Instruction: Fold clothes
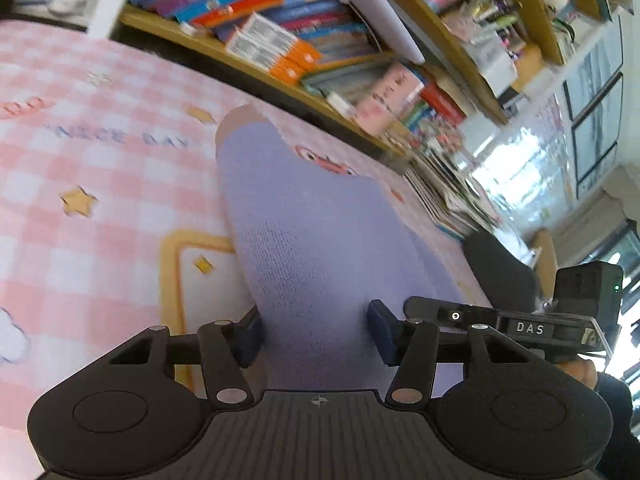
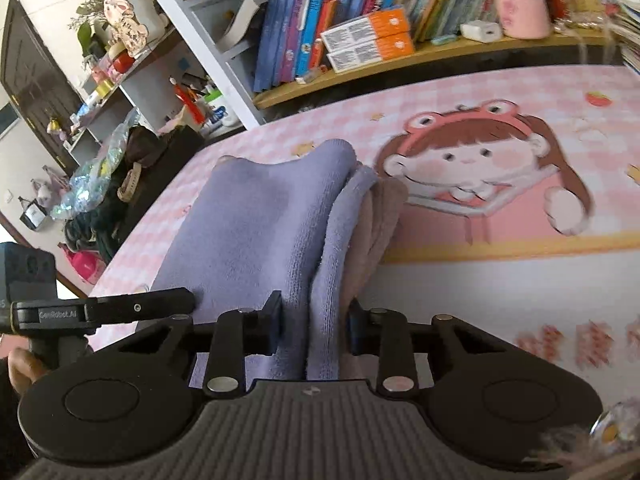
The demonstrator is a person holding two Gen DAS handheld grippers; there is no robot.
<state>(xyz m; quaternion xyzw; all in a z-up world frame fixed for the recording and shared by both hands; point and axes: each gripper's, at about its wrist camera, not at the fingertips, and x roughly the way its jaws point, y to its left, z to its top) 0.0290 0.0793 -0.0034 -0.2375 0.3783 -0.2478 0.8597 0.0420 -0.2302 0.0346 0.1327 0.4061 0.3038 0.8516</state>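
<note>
A lavender knit garment with a beige-pink inner side lies folded on the pink checked cartoon mat. My left gripper has its blue pads on both sides of the garment's near end, shut on the thick fold. In the right wrist view the same garment shows several stacked layers, with the beige layer on the right. My right gripper is shut on the near edge of the layers. The other gripper's body shows at the left edge.
A wooden bookshelf full of books runs along the mat's far edge. A white shelf unit with clutter and bags on the floor stand to the left. A dark chair back is beside the mat at right.
</note>
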